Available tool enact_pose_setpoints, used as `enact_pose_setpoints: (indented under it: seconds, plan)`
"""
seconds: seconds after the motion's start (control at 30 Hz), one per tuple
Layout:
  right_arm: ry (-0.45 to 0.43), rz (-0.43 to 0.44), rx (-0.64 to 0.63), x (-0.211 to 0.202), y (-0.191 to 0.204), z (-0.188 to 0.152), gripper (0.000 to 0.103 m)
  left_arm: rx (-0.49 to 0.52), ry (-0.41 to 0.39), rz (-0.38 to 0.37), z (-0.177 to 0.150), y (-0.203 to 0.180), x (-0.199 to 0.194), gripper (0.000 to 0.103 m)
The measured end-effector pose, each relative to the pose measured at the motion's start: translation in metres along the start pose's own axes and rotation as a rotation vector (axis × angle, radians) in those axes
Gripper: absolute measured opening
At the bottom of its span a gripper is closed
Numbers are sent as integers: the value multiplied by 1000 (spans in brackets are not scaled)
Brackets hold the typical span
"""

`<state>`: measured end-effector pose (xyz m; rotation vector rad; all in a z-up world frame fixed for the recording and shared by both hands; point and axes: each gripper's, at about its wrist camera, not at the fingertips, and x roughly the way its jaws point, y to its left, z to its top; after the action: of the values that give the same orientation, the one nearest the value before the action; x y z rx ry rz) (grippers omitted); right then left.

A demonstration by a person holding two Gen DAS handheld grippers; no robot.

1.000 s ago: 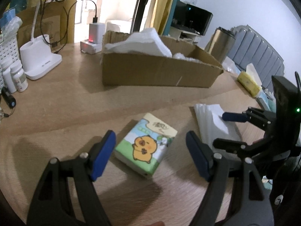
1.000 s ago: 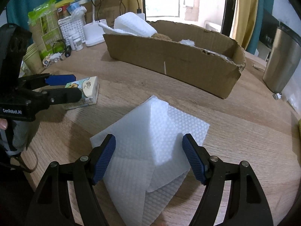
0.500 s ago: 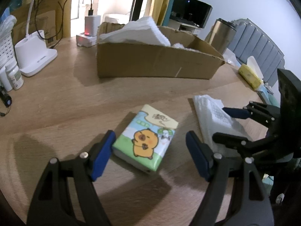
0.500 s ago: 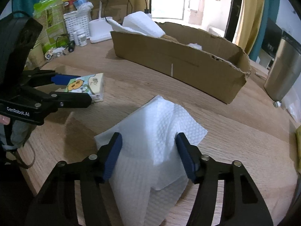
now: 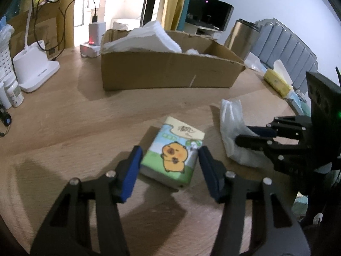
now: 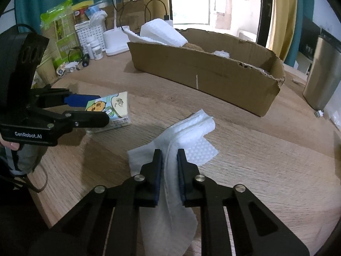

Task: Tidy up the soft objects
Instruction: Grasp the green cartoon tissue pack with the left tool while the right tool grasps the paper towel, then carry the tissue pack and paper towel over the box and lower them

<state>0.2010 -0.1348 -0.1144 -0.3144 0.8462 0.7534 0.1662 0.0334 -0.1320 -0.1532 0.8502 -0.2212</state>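
Note:
A tissue pack (image 5: 172, 155) with an orange cartoon animal lies on the wooden table, and it also shows in the right wrist view (image 6: 115, 108). My left gripper (image 5: 169, 151) straddles it; its jaws are closing and the blue pads meet the pack's two long sides. To its right, my right gripper (image 6: 169, 152) is shut on a white paper towel (image 6: 191, 128), which is bunched into a ridge between the pads. The rest of the towel rests on the table. Behind both stands a long cardboard box (image 5: 166, 74) holding folded white towels.
A white lamp base (image 5: 32, 72) and small bottles (image 5: 15, 91) stand at the far left, with a charger and cables behind. A steel tumbler (image 6: 324, 74) is right of the box, and a yellow pack (image 5: 277, 82) lies farther right. The table edge (image 6: 53, 202) runs close on the left.
Both pairs of jaws have narrowed. The right pads drew the flat towel into a ridge and closed on it. The left pads came in against the tissue pack.

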Motion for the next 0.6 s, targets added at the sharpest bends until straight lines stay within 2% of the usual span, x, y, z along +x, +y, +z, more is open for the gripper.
enact_pose_setpoints:
  seconds: [0.37,0.6]
  plan:
    - [-13,11,17,-2,-1,0,15,58,1,1,0,-12,1,55]
    - [-46,32,36,-8,-5,0,13,61,-19,-4,3,-15,-4,55]
